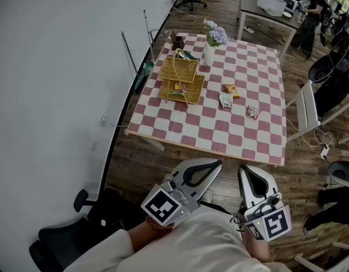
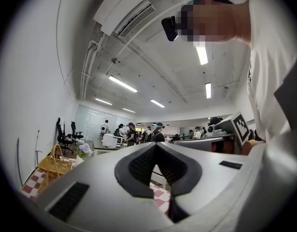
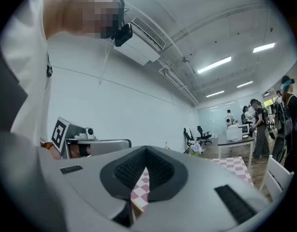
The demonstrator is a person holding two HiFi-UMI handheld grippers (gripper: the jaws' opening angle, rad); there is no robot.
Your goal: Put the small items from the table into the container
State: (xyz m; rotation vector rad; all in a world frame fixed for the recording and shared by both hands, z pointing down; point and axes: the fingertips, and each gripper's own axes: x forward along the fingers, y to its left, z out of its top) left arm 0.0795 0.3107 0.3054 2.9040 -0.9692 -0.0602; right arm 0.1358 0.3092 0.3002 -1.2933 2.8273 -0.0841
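- Grippers come first, both held level close to our chest and short of the table. The left gripper (image 1: 217, 164) has its jaws brought together with nothing between the pads.
- Beside it, the right gripper (image 1: 244, 169) is likewise closed and empty. Through the gap behind its tips we see only a patch of checked cloth.
- Past them stands the table (image 1: 219, 143), covered in a pink-and-white checked cloth, with a white chair (image 1: 307, 109) at its right side.
- Three small items lie loose on the cloth, right of centre. A small wrapped piece (image 1: 252, 112) is nearest us. A white packet (image 1: 226, 100) lies a little farther on, and an orange packet (image 1: 231, 89) sits just beside it.
- To the left of these we find the wicker basket (image 1: 188, 68), the container, open with its handle up. It is well apart from both grippers.
- Inside it lies what looks like a green wrapper (image 1: 177, 93) among other bits, though the view is too small for us to be sure.
- Just behind the basket stands a white vase (image 1: 209, 54) of pale flowers.
- Farthest off, we see a desk (image 1: 259, 7) and a person (image 1: 310, 16) standing by it.
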